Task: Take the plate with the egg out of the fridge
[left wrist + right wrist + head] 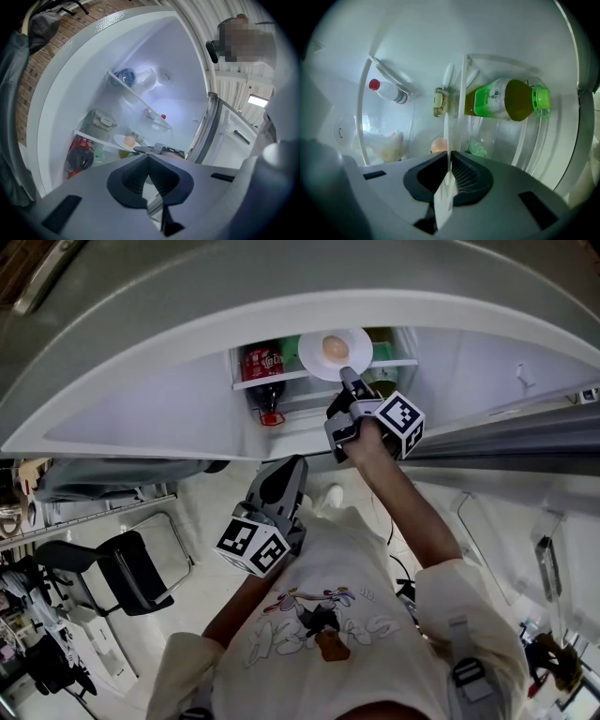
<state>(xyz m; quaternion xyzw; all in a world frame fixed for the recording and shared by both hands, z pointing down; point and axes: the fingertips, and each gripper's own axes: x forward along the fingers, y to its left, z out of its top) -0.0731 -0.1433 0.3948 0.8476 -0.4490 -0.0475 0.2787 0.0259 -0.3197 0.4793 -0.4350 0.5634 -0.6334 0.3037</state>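
Note:
The white plate [335,354] with a tan egg [335,348] sits at the front of a fridge shelf [281,380]. My right gripper [347,375] reaches into the fridge and is shut on the plate's near rim. In the right gripper view the plate [446,133] runs edge-on between the jaws of the right gripper [450,158], and the egg [438,145] shows just left of it. My left gripper [294,463] hangs lower, outside the fridge, shut and empty. Over the left gripper [149,161], its view shows the plate [121,139], the egg [130,141] and the right gripper [157,149].
A red cola bottle [263,365] lies on the shelf left of the plate. A green bottle [506,99] lies on its side behind the plate, and a red-capped white bottle [389,91] lies further in. A lidded container [101,120] sits one shelf up. The fridge door [506,432] stands open at right.

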